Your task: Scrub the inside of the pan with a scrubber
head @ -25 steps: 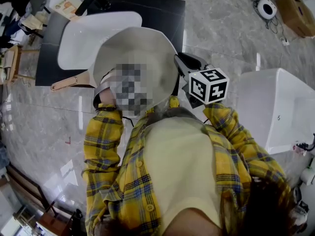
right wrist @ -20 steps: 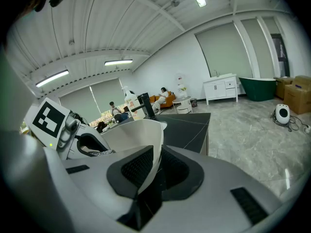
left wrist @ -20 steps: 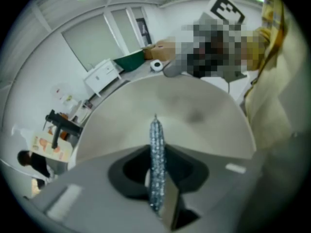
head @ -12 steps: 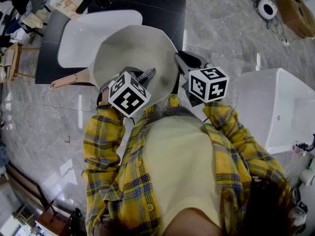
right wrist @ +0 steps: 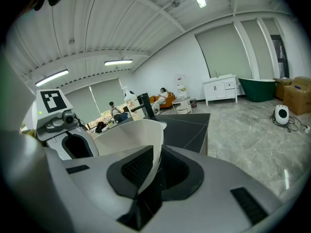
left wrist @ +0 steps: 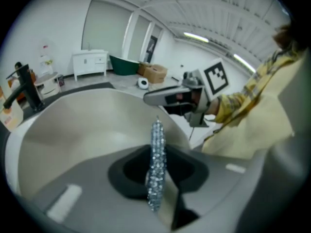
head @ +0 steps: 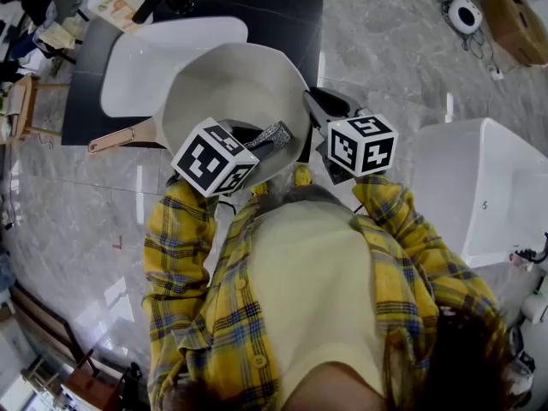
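Observation:
The cream-coloured pan is held up off the floor, its copper handle pointing left. My right gripper is shut on the pan's right rim; in the right gripper view that rim runs between the jaws of this gripper. The left gripper is shut on a flat, glittery silver scrubber, which lies against the pan's near inside wall. In the left gripper view the scrubber stands edge-on between the jaws of the left gripper, with the pan's inside behind it.
A black counter with a white basin stands beyond the pan. At the right is a white tub. A cardboard box and a round white device lie on the marble floor at top right.
The left gripper's marker cube has shifted a little left and the scrubber has slid right along the pan's near inside wall. The pan and the right gripper have stayed put.

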The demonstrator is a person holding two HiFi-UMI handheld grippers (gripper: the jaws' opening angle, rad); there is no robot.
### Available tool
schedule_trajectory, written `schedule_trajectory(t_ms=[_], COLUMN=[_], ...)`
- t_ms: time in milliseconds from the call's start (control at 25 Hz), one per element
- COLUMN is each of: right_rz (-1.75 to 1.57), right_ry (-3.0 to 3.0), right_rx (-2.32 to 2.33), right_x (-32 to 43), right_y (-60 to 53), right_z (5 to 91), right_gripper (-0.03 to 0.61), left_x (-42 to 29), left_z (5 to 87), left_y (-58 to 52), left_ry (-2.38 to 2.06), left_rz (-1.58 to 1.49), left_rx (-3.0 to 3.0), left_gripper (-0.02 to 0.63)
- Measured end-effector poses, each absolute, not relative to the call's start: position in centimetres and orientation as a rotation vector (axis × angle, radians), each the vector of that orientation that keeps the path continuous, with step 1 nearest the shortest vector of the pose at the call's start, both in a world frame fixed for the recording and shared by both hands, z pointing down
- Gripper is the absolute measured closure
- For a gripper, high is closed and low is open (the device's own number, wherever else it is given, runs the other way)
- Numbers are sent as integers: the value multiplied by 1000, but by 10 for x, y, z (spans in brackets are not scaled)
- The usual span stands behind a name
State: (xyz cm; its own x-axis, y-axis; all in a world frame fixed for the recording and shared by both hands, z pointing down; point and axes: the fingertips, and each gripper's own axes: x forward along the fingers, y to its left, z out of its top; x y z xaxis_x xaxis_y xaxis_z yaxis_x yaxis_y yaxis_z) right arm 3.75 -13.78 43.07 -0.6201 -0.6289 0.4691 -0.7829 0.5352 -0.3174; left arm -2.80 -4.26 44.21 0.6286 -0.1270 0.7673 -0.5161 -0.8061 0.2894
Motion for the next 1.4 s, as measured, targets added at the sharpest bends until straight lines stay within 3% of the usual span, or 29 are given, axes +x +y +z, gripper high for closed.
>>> schedule_trajectory(t_ms=[640,1400], right_rz=[742,675], right_ry=[-2475,-2571], right_rx=[1167,1126], right_x=[38,27], right_y=[-137,-138], right_z=[430,392], right_gripper=[561,561], left_x=[-24,-93], left_z=[395,330], left_y=[-42,-76], left_ry=[-468,-929], left_rz=[608,-163], left_rx=[2346,2295], left_gripper=[523,525])
